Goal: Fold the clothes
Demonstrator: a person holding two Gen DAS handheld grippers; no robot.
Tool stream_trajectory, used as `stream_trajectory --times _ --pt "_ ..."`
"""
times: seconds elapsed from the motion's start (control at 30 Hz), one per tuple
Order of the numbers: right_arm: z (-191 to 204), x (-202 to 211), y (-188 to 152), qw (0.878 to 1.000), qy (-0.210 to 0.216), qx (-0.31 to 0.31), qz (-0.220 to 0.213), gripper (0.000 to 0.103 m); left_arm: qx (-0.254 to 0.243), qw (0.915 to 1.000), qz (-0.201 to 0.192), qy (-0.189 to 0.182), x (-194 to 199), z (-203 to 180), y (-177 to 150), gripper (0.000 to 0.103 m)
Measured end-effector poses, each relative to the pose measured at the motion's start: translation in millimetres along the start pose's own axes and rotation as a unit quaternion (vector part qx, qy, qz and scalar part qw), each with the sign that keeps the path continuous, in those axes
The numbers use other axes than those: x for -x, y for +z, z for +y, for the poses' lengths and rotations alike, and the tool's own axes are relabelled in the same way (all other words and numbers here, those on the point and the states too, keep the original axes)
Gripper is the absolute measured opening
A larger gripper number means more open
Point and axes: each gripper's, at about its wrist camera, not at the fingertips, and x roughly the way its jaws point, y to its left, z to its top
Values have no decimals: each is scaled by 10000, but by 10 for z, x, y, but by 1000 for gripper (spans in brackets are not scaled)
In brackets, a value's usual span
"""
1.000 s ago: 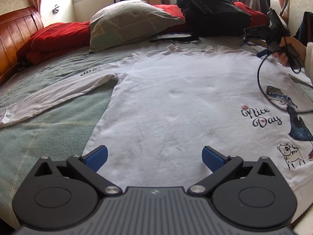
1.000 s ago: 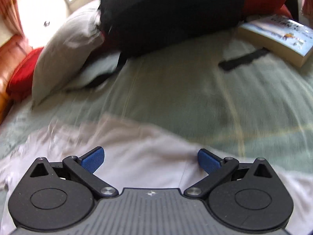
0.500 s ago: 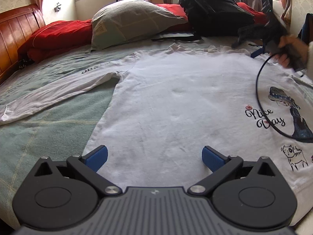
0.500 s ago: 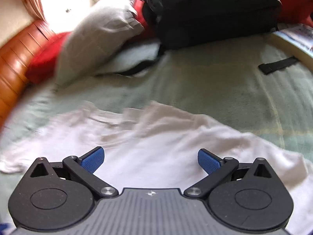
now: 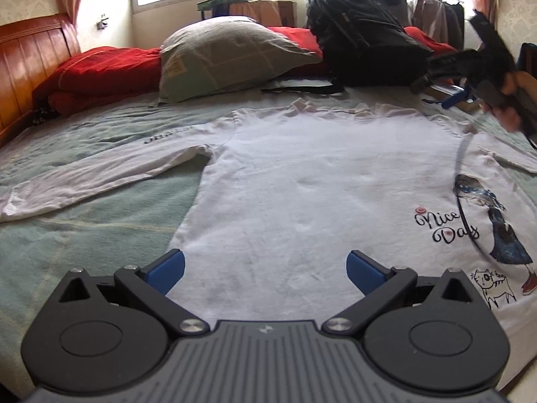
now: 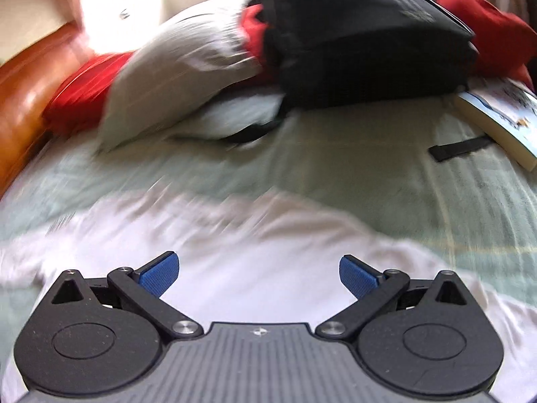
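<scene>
A white long-sleeved shirt (image 5: 319, 184) lies flat on the green bedspread (image 5: 84, 228), collar toward the pillows, one sleeve stretched out to the left. It carries a "Nice Day" print with a girl and a cat at its lower right. My left gripper (image 5: 265, 267) hovers open over the shirt's bottom hem, nothing between its blue pads. My right gripper (image 6: 256, 272) is open above the shirt's (image 6: 268, 262) upper part; that view is blurred. In the left wrist view the right gripper (image 5: 483, 77) shows at the far right, held in a hand.
A grey-green pillow (image 5: 228, 53), red bedding (image 5: 100, 70) and a black backpack (image 5: 362, 40) line the far side of the bed. A book (image 6: 496, 117) and a black strap (image 6: 459, 147) lie right of the backpack. The wooden headboard (image 5: 30, 57) stands at left.
The right gripper swung about above the shirt's collar end, and its view is smeared now. The left gripper drew back and up slightly. Both stayed open.
</scene>
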Motion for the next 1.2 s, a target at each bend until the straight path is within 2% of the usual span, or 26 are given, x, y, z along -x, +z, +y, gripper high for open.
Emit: stream_trajectory --times 0.1,0.2,0.37,0.47,0.6,0.8,0.9,1.03,1.17,1.2 --pt "244 115 -429 9996 -88 203 178 103 109 9997 -89 -185 -81 28 -55 102" --pt "474 186 -829 9983 -226 437 311 103 273 9990 216 -271 -160 51 -115 102" --pt "828 283 -1223 9908 -689 1061 488 103 204 9988 295 -322 -13 66 -287 102" --pt "919 272 -1332 9883 -799 1100 689 103 213 9985 342 -380 104 87 -385 102" --pt "1020 267 -1399 9858 -967 1163 731 103 30 9976 511 -460 246 133 -318 102" --pt "1338 436 -1169 9904 -653 1165 365 103 31 9982 216 -553 287 437 298 102" --pt "1497 422 -1047 9928 -334 1124 224 103 -41 9983 25 -580 68 562 679 102" --pt "1644 155 -1092 9916 -132 1214 431 103 -133 9978 -4 -652 -508 666 1084 102" --pt "1661 -102 -1226 9912 60 1149 655 103 -170 9976 1 -666 -1154 726 1243 102" --pt "1656 -133 -1242 9914 88 1120 666 103 -68 9970 60 -771 -1284 760 1241 102"
